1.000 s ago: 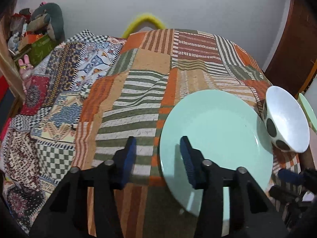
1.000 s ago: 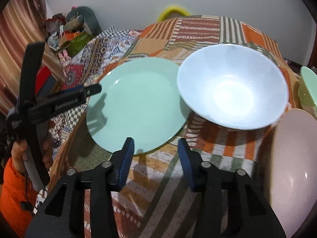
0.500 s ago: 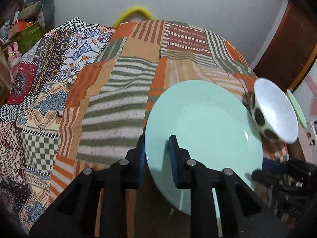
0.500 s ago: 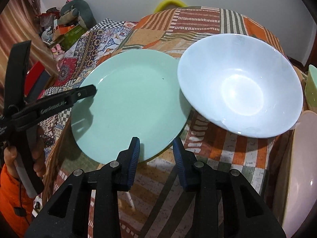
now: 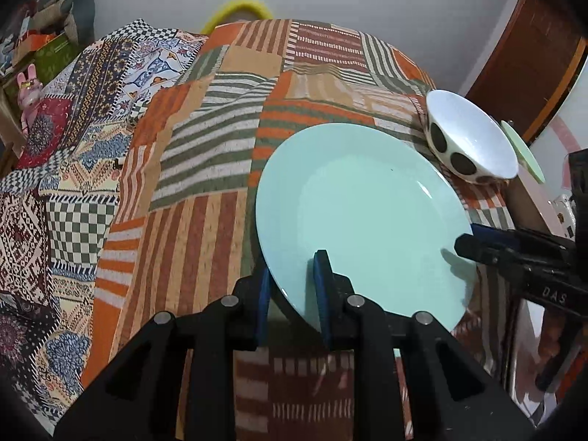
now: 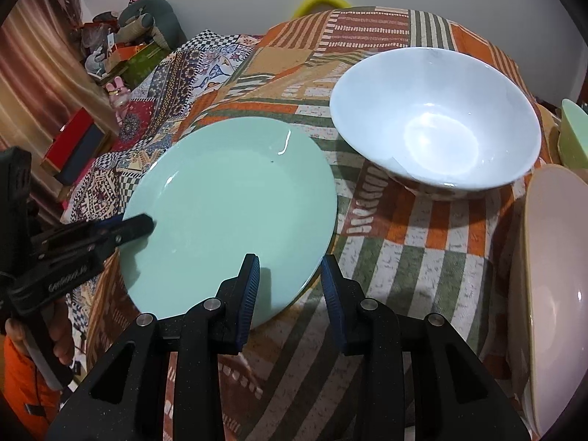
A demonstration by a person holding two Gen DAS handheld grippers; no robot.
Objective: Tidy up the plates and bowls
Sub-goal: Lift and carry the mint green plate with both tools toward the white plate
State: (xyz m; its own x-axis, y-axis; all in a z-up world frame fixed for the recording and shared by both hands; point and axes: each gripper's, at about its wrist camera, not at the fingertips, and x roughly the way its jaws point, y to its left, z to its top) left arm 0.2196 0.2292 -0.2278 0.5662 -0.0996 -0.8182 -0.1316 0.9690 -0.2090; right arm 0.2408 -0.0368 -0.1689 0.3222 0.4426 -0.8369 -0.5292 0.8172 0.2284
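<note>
A mint-green plate (image 5: 360,213) lies on the patchwork tablecloth, and a dark shadow shows under its near-left rim. My left gripper (image 5: 292,270) is shut on that rim, one pad under it and one on top. In the right wrist view its upper finger (image 6: 136,226) rests over the plate (image 6: 235,198). My right gripper (image 6: 289,262) straddles the plate's near-right rim. Its jaws stand apart, with a gap beside the rim. A white bowl (image 6: 437,121) with black dots outside (image 5: 474,136) stands upright just behind the plate on the right.
A pale pink dish (image 6: 551,275) and a green bowl (image 6: 573,136) sit at the right edge. Toys and boxes (image 6: 139,36) crowd the back left. A hand in an orange sleeve (image 6: 22,378) holds the left gripper. The striped tablecloth (image 5: 205,169) stretches to the left.
My left gripper closed on the plate's rim and drew the plate toward the near edge, away from the bowl. The right jaws narrowed slightly, and the plate's rim now lies between them.
</note>
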